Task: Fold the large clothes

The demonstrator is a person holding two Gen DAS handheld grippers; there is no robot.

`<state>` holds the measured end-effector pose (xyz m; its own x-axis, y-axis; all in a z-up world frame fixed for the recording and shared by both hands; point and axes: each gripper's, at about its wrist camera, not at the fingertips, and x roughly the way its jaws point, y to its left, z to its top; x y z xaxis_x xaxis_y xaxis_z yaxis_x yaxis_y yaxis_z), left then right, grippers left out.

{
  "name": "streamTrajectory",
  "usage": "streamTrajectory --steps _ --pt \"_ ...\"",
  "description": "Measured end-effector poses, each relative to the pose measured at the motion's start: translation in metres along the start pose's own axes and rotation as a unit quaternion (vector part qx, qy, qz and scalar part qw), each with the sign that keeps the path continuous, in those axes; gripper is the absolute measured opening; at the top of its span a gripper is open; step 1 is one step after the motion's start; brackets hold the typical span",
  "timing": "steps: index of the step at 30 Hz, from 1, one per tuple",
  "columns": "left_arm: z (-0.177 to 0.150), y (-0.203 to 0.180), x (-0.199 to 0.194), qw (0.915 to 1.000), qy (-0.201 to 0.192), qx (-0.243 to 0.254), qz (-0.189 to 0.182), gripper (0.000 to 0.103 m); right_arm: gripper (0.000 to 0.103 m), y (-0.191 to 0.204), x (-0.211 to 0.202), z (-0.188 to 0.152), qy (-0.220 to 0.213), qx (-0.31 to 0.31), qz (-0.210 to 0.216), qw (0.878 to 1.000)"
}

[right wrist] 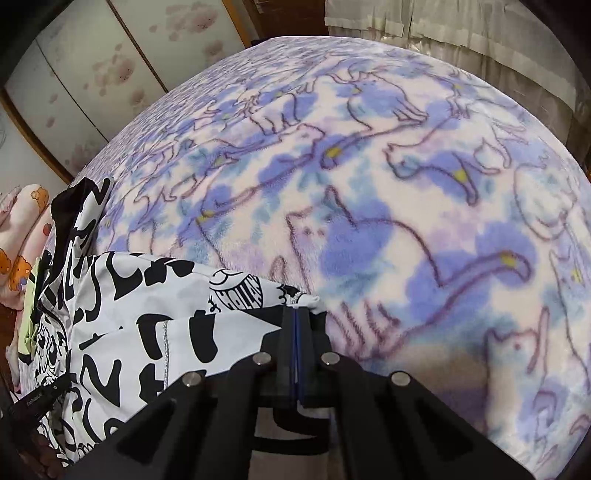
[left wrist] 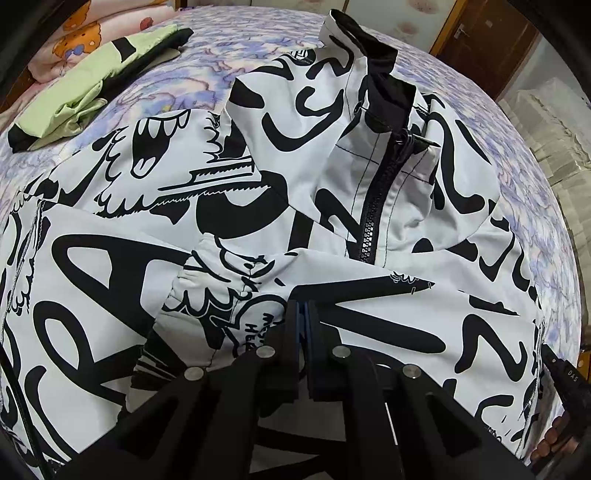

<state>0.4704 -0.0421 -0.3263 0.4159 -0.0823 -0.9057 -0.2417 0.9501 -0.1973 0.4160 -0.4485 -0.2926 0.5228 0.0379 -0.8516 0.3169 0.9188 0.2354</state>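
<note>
A white jacket (left wrist: 258, 177) with bold black graffiti print and a black zipper (left wrist: 380, 199) lies spread on the bed, collar at the far end. My left gripper (left wrist: 302, 308) is shut low over its near part, where folds of cloth gather at the fingertips. In the right wrist view the same jacket (right wrist: 147, 325) fills the lower left. My right gripper (right wrist: 297, 314) is shut on its corner, and a bit of white hem pokes out past the tips. A hand (left wrist: 554, 435) holds a black gripper body at the left wrist view's right edge.
A purple and white cat-print blanket (right wrist: 369, 184) covers the bed. A folded green and black garment (left wrist: 85, 85) lies at the far left beside pink cartoon bedding (left wrist: 74, 33). There is a wooden door (left wrist: 480, 48) beyond the bed, and curtains (right wrist: 443, 26) hang past the far edge.
</note>
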Motion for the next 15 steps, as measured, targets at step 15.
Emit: streamTrajectory --steps 15 --pt "-0.032 0.027 -0.055 0.9979 0.054 0.035 -0.009 0.004 0.000 0.024 -0.067 -0.059 0.042 0.020 0.037 0.998"
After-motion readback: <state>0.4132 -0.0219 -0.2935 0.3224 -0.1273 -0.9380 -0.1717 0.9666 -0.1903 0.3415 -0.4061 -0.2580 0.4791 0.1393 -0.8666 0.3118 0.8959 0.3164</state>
